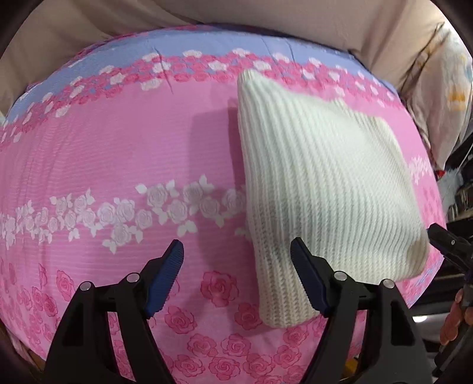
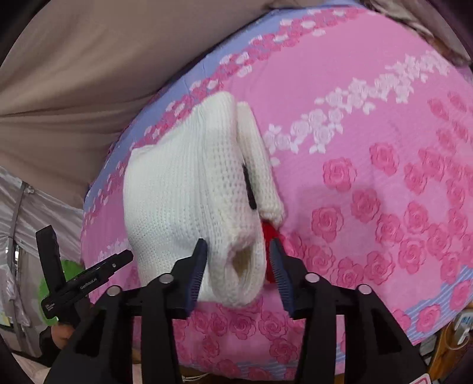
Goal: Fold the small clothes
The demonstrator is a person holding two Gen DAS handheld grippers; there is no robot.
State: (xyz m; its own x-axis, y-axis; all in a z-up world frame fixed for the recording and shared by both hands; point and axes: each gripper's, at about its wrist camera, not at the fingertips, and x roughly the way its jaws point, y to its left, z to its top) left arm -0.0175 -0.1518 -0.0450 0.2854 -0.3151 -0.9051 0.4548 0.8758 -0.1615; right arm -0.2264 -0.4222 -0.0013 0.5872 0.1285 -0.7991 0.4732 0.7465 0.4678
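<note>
A folded cream knit garment (image 1: pixel 322 183) lies on the pink rose-print bedspread (image 1: pixel 118 141), right of centre in the left wrist view. My left gripper (image 1: pixel 236 248) hovers open above the garment's near left edge, with nothing between its pads. In the right wrist view the same knit garment (image 2: pixel 189 189) lies ahead, and its near rolled corner sits between the jaws of my right gripper (image 2: pixel 238 245). That gripper is open; its pads do not press the cloth. A small red piece (image 2: pixel 270 233) shows beside the corner, mostly hidden.
The bedspread (image 2: pixel 369 147) stretches wide to the right of the garment. Beige fabric (image 1: pixel 266 14) rises behind the bed. A person's hand (image 1: pixel 453 319) shows at the right edge. Grey covers (image 2: pixel 32 206) and a green thing (image 2: pixel 69 270) lie off the bed's edge.
</note>
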